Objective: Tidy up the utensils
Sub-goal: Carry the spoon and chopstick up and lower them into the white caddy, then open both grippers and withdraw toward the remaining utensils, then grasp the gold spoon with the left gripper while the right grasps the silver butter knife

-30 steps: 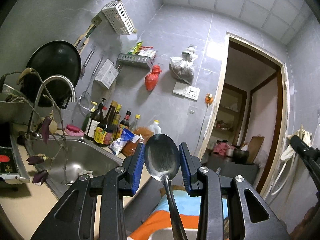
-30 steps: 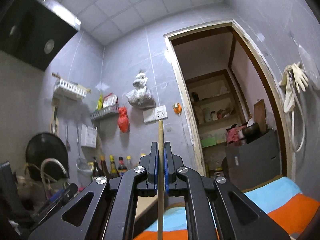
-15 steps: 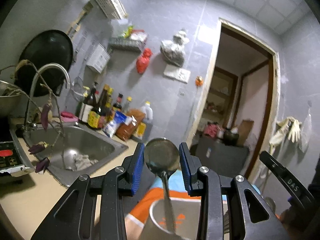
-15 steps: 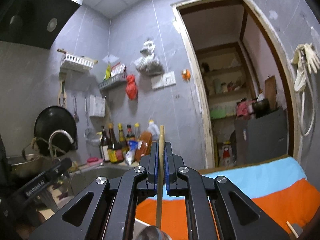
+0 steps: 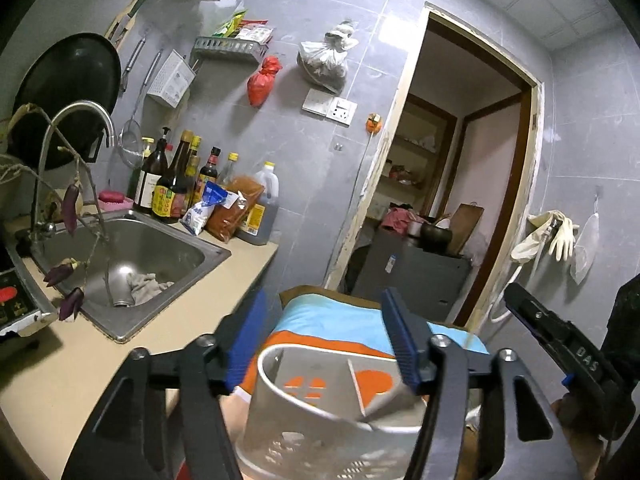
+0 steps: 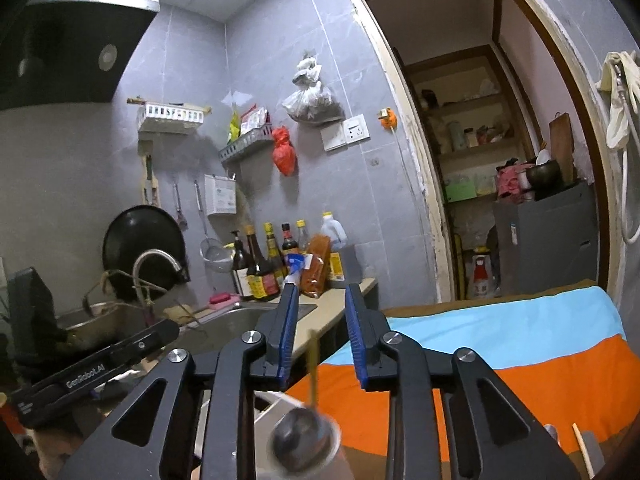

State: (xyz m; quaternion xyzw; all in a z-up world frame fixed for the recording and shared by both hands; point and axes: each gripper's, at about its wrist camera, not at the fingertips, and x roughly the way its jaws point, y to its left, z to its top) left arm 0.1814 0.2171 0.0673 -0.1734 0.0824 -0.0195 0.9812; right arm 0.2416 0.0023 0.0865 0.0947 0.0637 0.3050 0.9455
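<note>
overhead of the metal utensil holder (image 5: 320,412), both grippers are letting go. left gripper (image 5: 320,344): jaws opening, nothing between the blue pads, holder directly below. right gripper (image 6: 322,336): jaws opening, a blurred chopstick (image 6: 314,364) in the gap, touching neither pad, apparently dropping toward the holder. spoon (image 6: 302,436): bowl shows blurred at the holder's mouth, so it looks already in. another chopstick (image 6: 582,454) lies on the orange-and-blue cloth (image 6: 520,344) at lower right, likely next. handling, as a guess: chopsticks light, stiff, thin and smooth, prone to roll or pivot; grip mid-shaft, square across the pads. spoon steel, slick; take it by the handle. holder is light sheet metal with a divider and may tip if knocked. writing: "das" on the right gripper's side, "gendobot.ai" or similar on the left's; bottle labels unreadable.
</note>
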